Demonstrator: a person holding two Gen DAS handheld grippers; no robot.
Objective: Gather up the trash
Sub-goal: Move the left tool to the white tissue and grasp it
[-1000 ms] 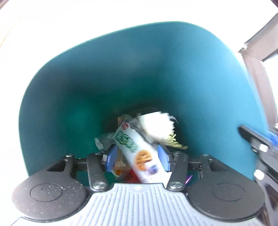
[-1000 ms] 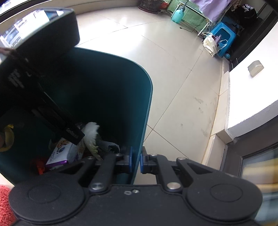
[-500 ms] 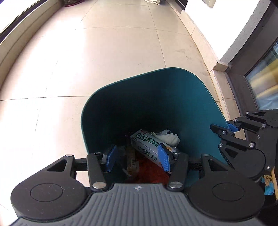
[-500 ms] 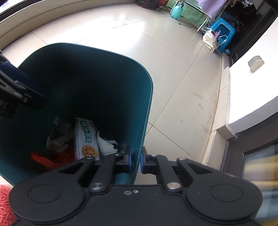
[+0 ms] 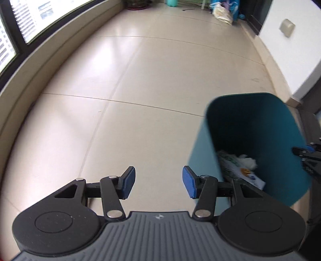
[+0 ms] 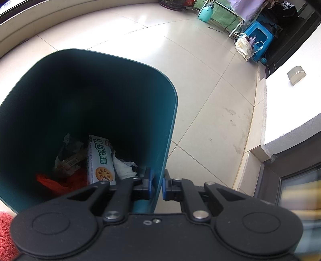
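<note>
A teal trash bin (image 6: 168, 128) stands on the tiled floor; it also shows at the right of the left wrist view (image 5: 202, 158). Inside lie a white snack box (image 6: 101, 160), crumpled white tissue (image 6: 125, 169), grey wrappers (image 6: 69, 158) and something red (image 6: 54, 183). My right gripper (image 6: 157, 184) is shut on the bin's near wall, one finger inside and one outside. My left gripper (image 5: 158, 184) is open and empty, above bare floor to the left of the bin.
Beige tiled floor (image 5: 140, 90) stretches ahead. A low window ledge (image 5: 30, 66) runs along the left. A white wall and dark door frame (image 6: 291, 170) stand at the right. A blue stool with bags (image 6: 254, 40) and a teal bottle (image 6: 205, 13) sit at the far end.
My left gripper has let go of the snack box into the bin, lifted out and swung left over the floor. The right gripper stays shut on the bin wall.
</note>
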